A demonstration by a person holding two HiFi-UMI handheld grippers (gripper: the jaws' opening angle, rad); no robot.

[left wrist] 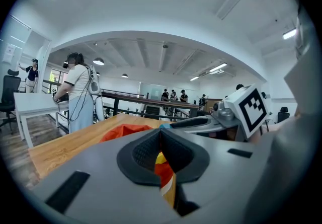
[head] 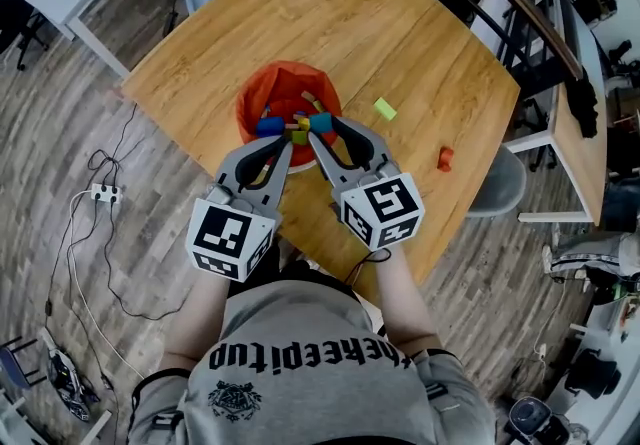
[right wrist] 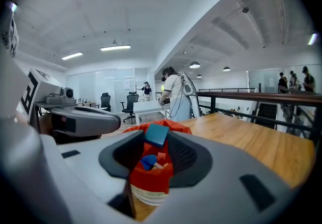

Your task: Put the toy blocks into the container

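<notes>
Orange bag-lined round container point(head: 252, 93) stands near the middle of the pale wooden table point(head: 400, 23). Several toy blocks lie inside it, among them a blue rounded block point(head: 268, 125); the others are too small to sort out. Both grippers reach over its near rim, side by side. The right gripper point(head: 322, 129) has its fingers pressed on a teal square block point(head: 320, 120), held tilted in the air just above the container's mouth. The left gripper point(head: 288, 140) has its jaws closed, tips touching. Two more blocks lie on the table to the right, well apart from the container: a lime-green block point(head: 385, 109) and, nearer the table's edge, a small red block point(head: 445, 158). A grey chair seat point(head: 505, 183) shows just past that edge.
</notes>
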